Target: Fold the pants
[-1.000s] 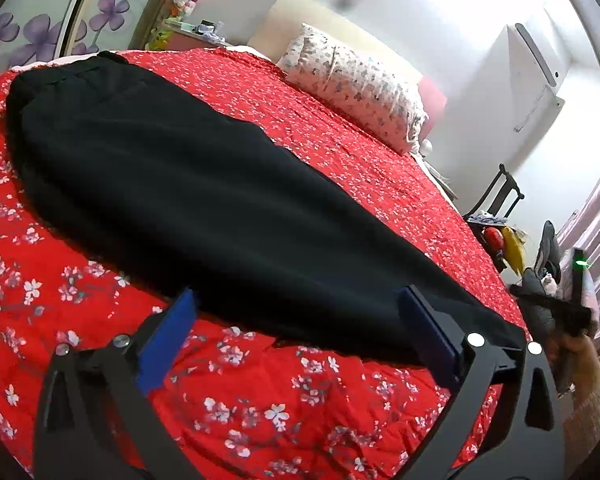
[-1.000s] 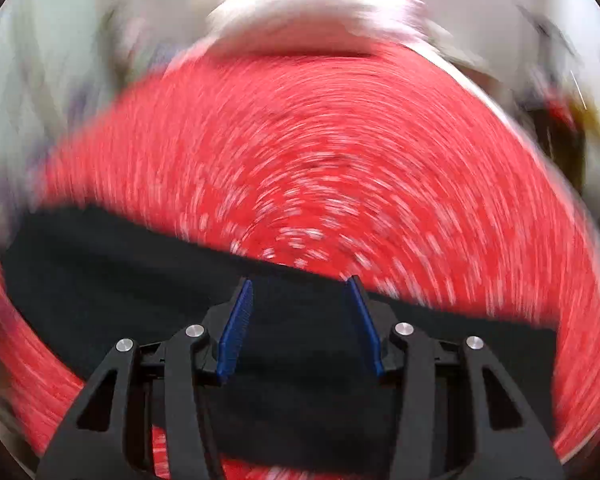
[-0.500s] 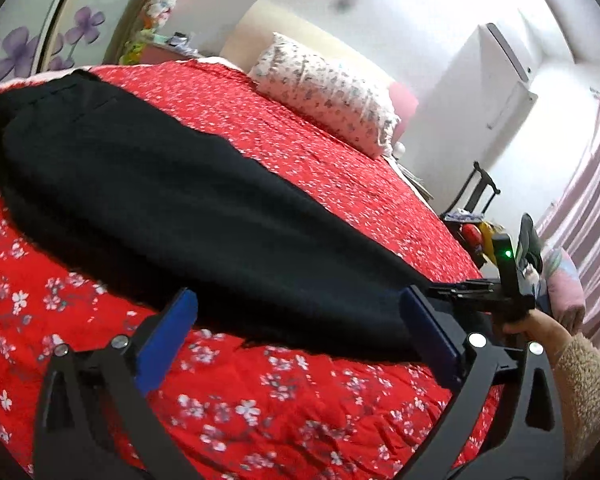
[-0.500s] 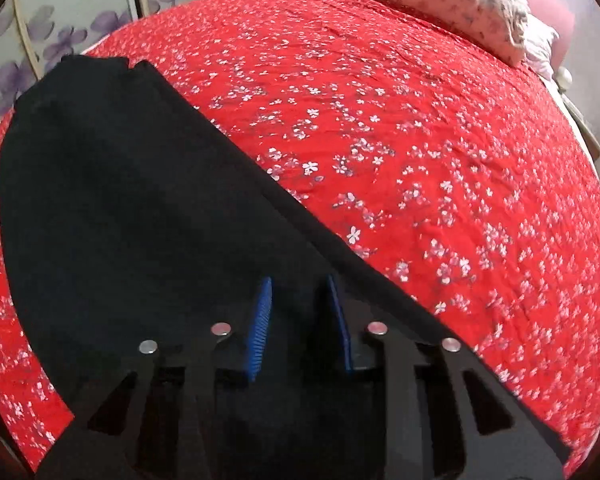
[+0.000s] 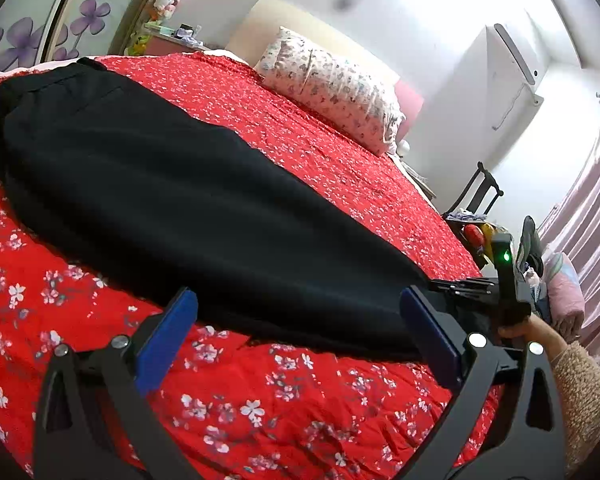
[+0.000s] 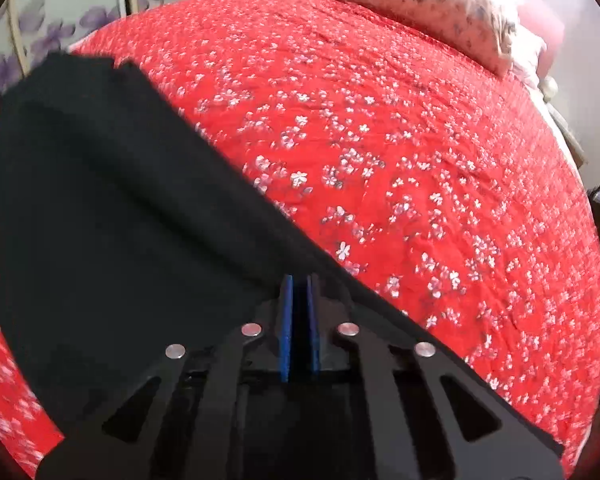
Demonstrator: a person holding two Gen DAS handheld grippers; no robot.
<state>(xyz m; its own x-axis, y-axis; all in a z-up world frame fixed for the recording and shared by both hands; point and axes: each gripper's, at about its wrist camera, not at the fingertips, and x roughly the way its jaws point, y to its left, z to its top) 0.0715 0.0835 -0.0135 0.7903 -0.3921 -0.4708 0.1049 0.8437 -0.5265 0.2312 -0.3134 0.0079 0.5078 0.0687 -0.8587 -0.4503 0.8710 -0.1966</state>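
While the red floral bedspread (image 5: 340, 184) fills both views, we note the black pants (image 5: 188, 200) lying lengthwise across it, already doubled leg on leg into one long dark strip. Waistband end sits far off toward the wardrobe doors (image 5: 28, 28); hem end lies near us at the bed's edge. A patterned pillow (image 5: 332, 88) rests at the headboard, well apart from the cloth.

Step in hand, as we judge it: taking hold of the hem end to begin the lengthwise fold toward the waist.

Our left gripper (image 5: 300, 332) hovers above the bedspread just short of the pants' near edge, jaws spread wide, nothing between them. Blue pads (image 5: 168, 336) sit clear of the fabric.

Our right gripper (image 6: 299, 312) is at the hem end. In the right wrist view its pads (image 6: 286, 320) stand nearly together with dark cloth in the narrow gap, so we read it as pinched on the pants (image 6: 120, 220). The left wrist view shows the same tool (image 5: 500, 292) at the strip's tip, hand behind it.

Next move, by our reckoning: the left gripper needs to drop to the near edge of the hem and close on both layers. Then both tools lift together and carry the hem toward the waistband, keeping the edges level so the strip does not skew.
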